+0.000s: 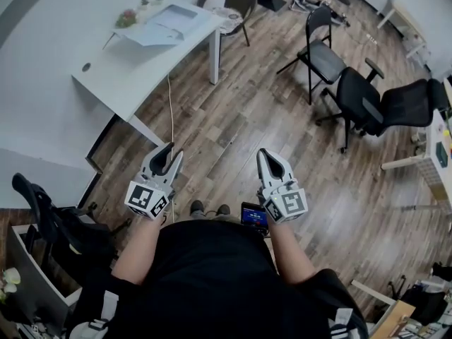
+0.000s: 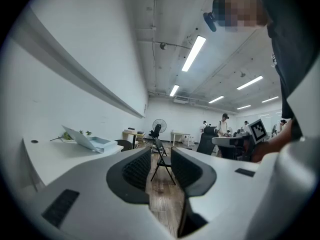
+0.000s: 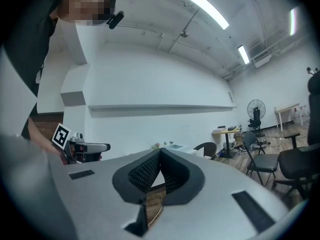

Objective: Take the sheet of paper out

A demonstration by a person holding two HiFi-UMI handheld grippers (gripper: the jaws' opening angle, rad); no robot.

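**Both grippers empty, paper far off on the table**

I hold both grippers level in front of me, above the wooden floor [image 1: 240,119]. The left gripper [image 1: 172,151] has its jaws wide apart with nothing between them. The right gripper [image 1: 263,152] has its jaws closed tip to tip, empty. Well ahead on my left, the white table [image 1: 120,76] carries the sheet of paper [image 1: 148,34] by a shallow tray [image 1: 176,14]. I cannot tell whether they touch.

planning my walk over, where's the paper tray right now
Head view, upper left: the paper tray sits at the far end of the white table, next to small flowers.
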